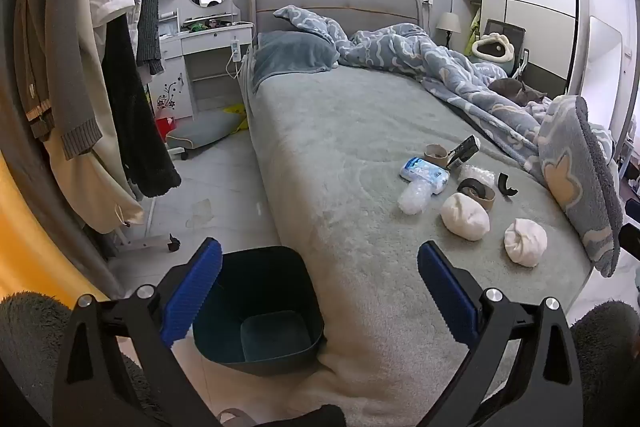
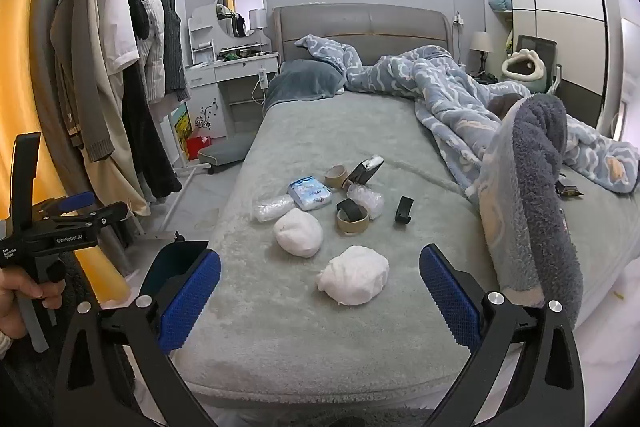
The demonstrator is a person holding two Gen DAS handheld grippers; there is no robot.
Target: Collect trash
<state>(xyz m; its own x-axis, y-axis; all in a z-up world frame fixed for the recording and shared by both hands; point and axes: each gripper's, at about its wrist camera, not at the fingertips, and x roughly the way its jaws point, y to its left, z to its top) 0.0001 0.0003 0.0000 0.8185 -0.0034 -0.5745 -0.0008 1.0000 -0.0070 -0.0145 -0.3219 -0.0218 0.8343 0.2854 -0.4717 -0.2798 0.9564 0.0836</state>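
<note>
Both grippers, left and right, gape fully wide, nothing held. Trash lies on the bed: nearest the foot edge a white wad, a second wad beyond. Bin stands at the bed's foot corner (empty, apparently). Take the nearest wad first; straddle it squarely, avoid pinching fleece.

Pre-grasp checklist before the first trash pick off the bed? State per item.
1. Right gripper open, nothing in it: ok.
2. Left gripper open, nothing in it: ok.
3. Bin upright at the bed's corner, mouth clear: ok.
4. Nearest white wad lies apart from the other trash: ok.
5. Cat on the blanket, far from the trash: ok.
6. Bin has a liner: cannot tell.
</note>
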